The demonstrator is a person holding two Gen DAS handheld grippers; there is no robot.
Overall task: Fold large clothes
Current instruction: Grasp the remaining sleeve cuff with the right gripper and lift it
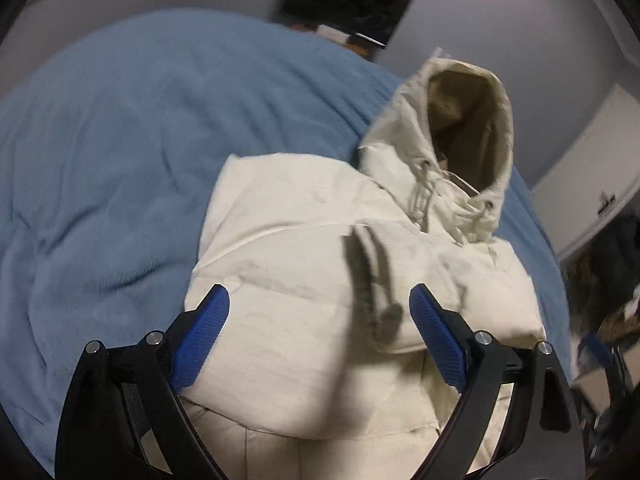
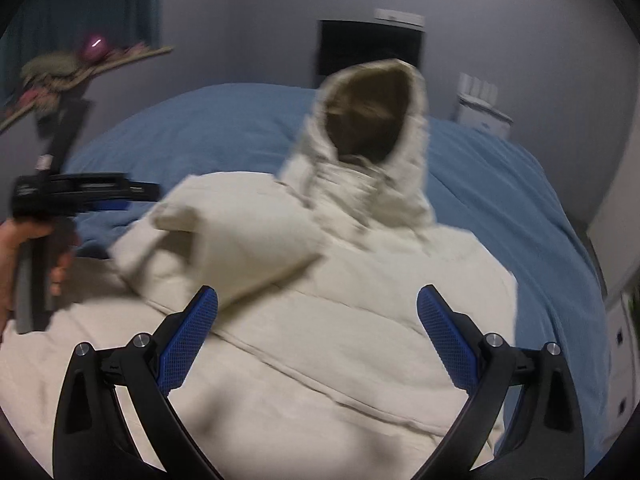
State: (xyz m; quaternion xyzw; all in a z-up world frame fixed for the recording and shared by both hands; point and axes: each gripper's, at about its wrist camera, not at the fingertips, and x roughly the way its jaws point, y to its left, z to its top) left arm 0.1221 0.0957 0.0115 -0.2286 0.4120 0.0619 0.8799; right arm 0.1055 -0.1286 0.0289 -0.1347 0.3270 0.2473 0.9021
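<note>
Blue bed (image 1: 120,140); cream jacket (image 1: 300,340); both grippers' jaws wide, empty.

This is a bedroom in a home. A big bed (image 2: 500,184) with a soft blue blanket (image 1: 120,152) fills most of the room. A dark picture (image 2: 370,46) hangs on the grey wall (image 2: 240,20) past the far edge of the bed. White drawers (image 2: 622,340) stand by its right edge.
</note>
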